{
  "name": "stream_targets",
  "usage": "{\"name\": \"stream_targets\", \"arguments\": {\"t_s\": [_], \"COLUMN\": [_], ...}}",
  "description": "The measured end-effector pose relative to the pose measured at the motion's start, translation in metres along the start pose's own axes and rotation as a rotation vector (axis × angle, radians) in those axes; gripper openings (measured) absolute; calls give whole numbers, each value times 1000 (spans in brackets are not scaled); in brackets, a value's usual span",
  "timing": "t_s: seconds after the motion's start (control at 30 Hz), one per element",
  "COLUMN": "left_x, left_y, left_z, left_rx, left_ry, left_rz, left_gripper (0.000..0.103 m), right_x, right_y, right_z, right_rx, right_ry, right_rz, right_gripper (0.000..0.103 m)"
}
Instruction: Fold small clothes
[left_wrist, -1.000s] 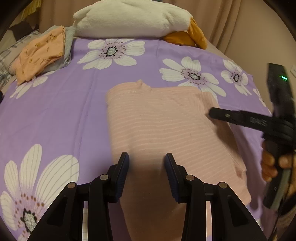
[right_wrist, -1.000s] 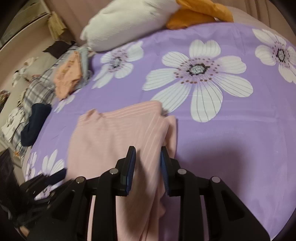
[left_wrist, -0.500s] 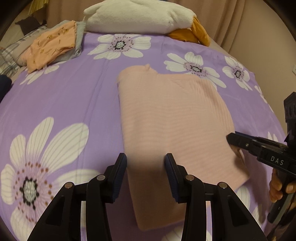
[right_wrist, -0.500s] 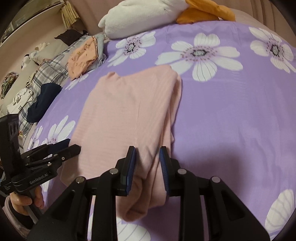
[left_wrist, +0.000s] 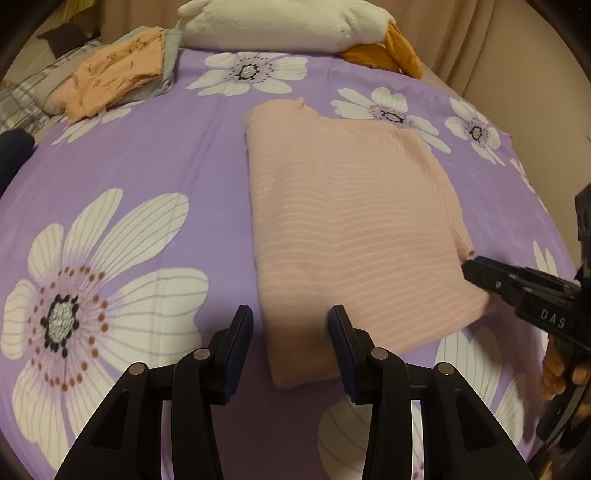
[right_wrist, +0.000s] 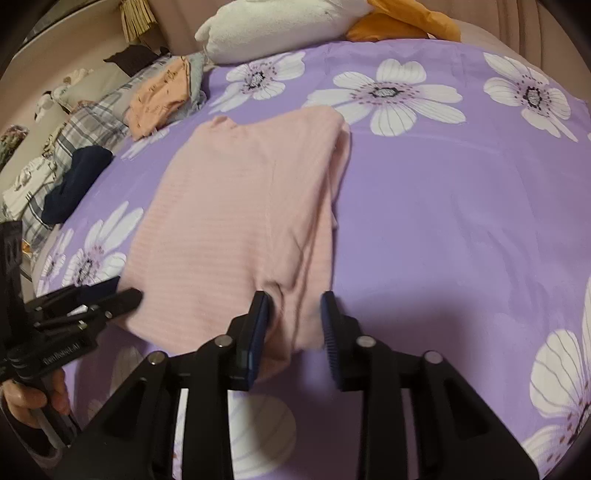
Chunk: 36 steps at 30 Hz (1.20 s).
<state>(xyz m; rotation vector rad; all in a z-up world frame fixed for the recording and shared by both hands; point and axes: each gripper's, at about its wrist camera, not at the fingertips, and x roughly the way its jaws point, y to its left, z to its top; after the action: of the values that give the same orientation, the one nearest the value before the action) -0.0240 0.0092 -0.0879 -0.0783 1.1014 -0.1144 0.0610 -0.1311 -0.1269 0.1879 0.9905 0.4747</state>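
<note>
The left claw (left_wrist: 291, 332) stands part open over the near left corner of the pink top (left_wrist: 351, 229), the cloth's edge between its fingers but not pinched. The right claw (right_wrist: 293, 321) is opening, the top's bunched near right corner lying loose between its fingers, not clamped. The top lies flat, folded into a long panel, in the middle of the bed (right_wrist: 461, 221) with its purple flowered sheet. Each claw shows in the other's view, at the top's near corners, held by a hand (right_wrist: 26, 402). Far off, near a white pillow (left_wrist: 280, 26), lies an orange garment (left_wrist: 114, 77); plaid cloth (right_wrist: 88, 122) and a navy item (right_wrist: 77, 181) sit at the left edge.
</note>
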Motion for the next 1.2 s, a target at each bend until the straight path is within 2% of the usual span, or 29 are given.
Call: {"name": "stream_targets", "arguments": {"t_s": [0.1,0.3,0.37,0.43,0.67,0.7,0.77,0.9,1.07,1.2], "left_x": [-4,-16,-24,-32,-57,-61,-71,-93,-109,-116], "left_y": [-1,-6,-7,-8,-18,-19,-21,-24,-24,-25], "left_z": [-3,-9,-9,-10,-7,-6,-5,-1,5,7], "left_rx": [-4,11,9,4,15,13,0,-22,-45,-57], "left_ry": [5,0,-2,-14,-39,-46,-60,-94,-103,-85], "left_rz": [14,62,69,72,79,72,46,22,40,72], "left_gripper": [43,48,58,68,71,73,88,91,95,95], "right_x": [-5,-25,-37,-47,-83,-87,-98,-117,-140,-151], "right_y": [-3,6,10,14,28,30,33,41,53,57], "right_z": [-5,-13,-13,-14,-12,-11,-10,-7,-4,-1], "right_rx": [14,-20,-34,-46,-63,-61,-57,-52,-69,-62], "right_ry": [-3,-17,-33,-55,-114,-120,-146,-182,-246,-263], "right_rz": [5,-42,-50,-73,-137,-140,-147,-138,-130,-140], "right_gripper": [34,35,41,55,72,76,83,103,103,103]}}
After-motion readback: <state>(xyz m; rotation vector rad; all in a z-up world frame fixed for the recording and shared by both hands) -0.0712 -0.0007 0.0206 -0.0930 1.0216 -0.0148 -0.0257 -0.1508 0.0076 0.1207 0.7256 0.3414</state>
